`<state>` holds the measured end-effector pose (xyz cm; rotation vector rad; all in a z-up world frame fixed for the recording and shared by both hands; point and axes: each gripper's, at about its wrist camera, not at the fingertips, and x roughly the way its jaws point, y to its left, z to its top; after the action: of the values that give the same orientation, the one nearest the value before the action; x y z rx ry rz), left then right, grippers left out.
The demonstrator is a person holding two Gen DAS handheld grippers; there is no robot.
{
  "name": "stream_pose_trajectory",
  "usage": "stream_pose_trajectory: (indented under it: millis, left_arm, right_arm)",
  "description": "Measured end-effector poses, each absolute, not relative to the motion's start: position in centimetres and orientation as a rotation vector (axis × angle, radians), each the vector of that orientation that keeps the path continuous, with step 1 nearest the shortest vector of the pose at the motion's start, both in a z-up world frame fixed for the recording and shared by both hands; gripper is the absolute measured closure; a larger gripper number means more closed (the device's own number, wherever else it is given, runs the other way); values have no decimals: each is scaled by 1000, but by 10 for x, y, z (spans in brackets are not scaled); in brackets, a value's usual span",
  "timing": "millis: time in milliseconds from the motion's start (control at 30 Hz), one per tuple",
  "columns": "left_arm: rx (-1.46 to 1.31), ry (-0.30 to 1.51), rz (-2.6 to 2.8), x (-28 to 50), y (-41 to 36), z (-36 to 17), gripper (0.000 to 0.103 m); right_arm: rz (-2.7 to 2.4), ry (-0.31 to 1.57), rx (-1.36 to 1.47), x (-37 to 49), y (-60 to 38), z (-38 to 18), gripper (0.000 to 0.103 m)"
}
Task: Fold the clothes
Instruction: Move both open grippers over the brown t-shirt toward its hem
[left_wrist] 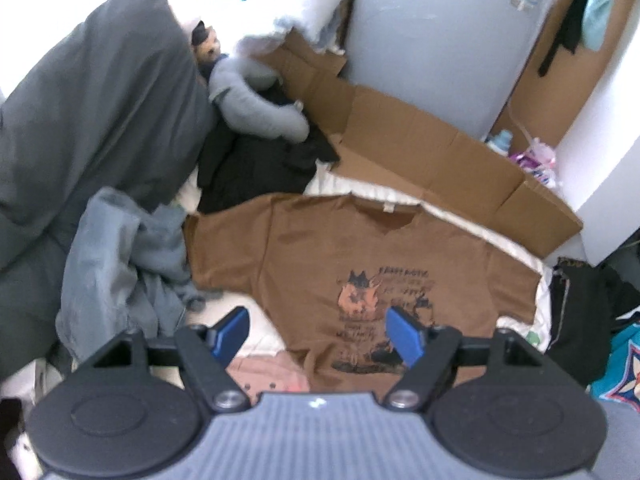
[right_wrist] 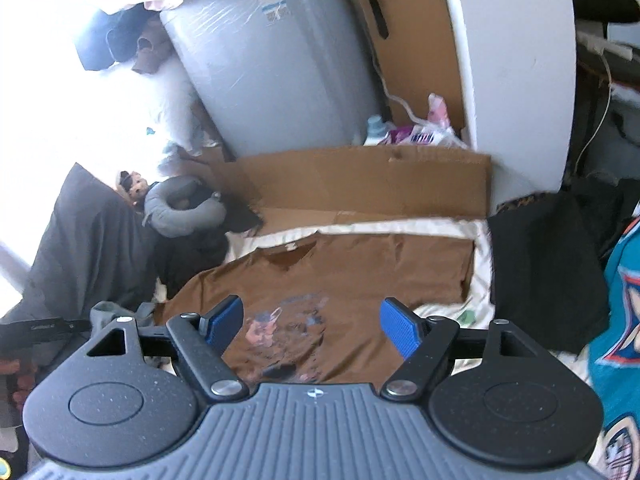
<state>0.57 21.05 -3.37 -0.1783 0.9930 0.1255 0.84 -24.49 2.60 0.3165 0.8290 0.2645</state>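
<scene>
A brown T-shirt (left_wrist: 360, 264) with a dark and orange print lies spread flat, front up, on a cream sheet (left_wrist: 400, 196), collar toward the far side. My left gripper (left_wrist: 320, 330) hovers open above the shirt's lower left part, nothing between its blue pads (left_wrist: 234, 330). In the right wrist view the same brown T-shirt (right_wrist: 360, 272) lies flat below my right gripper (right_wrist: 312, 326), which is also open and holds nothing. One blue pad (right_wrist: 400, 330) of the right gripper stands over the shirt's right side.
A crumpled grey-blue garment (left_wrist: 124, 276) lies left of the shirt. Dark clothes (left_wrist: 256, 168), a grey neck pillow (left_wrist: 256, 108) and a dark grey pillow (left_wrist: 92, 100) fill the far left. Flattened cardboard (left_wrist: 420, 148) and a grey wrapped roll (left_wrist: 432, 40) stand behind. Black clothing (right_wrist: 548, 272) and a teal jersey (right_wrist: 620, 320) lie right.
</scene>
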Motion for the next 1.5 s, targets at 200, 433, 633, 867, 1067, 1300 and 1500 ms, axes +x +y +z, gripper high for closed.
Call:
stream_pose_trajectory:
  millis: [200,433,633,867,1067,1300,1500]
  left_arm:
    - [-207,1020,105,2,204,-73,27]
    - [-210,1071,88,7,190,-115,28]
    - [-251,1090,71,13,182,-140,31]
    - [-273,1119,57,22,176,-167,31]
    - [-247,1158,39,32,172,-195,31]
    - [-292,1132,38,29,174,-218,35]
    - [-295,1175,53,23,176,-242,37]
  right_arm:
    - [239,871,295,3,-239,-4,23]
    - [197,945,310,2,-244,-42,23]
    - [164,991,349,1,-249,-80,23]
    - [130,1025,402,13,-263,-114,23]
    - [129,997,460,23,-264,-148,23]
    - [112,1071,509,32,-255,-194,34]
    - [71,1109,496,29,-255,-222,36]
